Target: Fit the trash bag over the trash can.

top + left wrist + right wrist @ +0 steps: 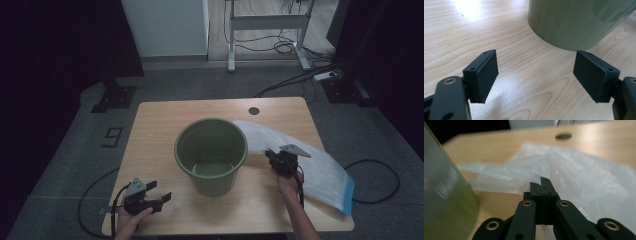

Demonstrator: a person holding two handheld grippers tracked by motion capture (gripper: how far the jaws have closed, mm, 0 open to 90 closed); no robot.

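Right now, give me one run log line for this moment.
right gripper: shut on plastic bag, lifting its edge | left gripper: open, idle near green bucket | bucket: upright, unlined | table

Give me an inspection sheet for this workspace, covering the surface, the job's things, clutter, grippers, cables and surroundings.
Surface: wooden table, with a round cable hole near its far edge.
Job's things: green bucket upright mid-table, seemingly empty; clear plastic bag with a blue edge lying flat to the bucket's right, running to the table's right edge.
Clutter: nothing seen.
Grippers: left gripper open, jaws wide apart, nothing between them, low over the table near the bucket's base; right gripper shut on the plastic bag, pinching a fold beside the bucket.
Cables: one cable trails from the left gripper over the floor; another loops on the floor at right; more lie under the far desk.
Surroundings: grey carpet, white desk frame, dark curtains at both sides.
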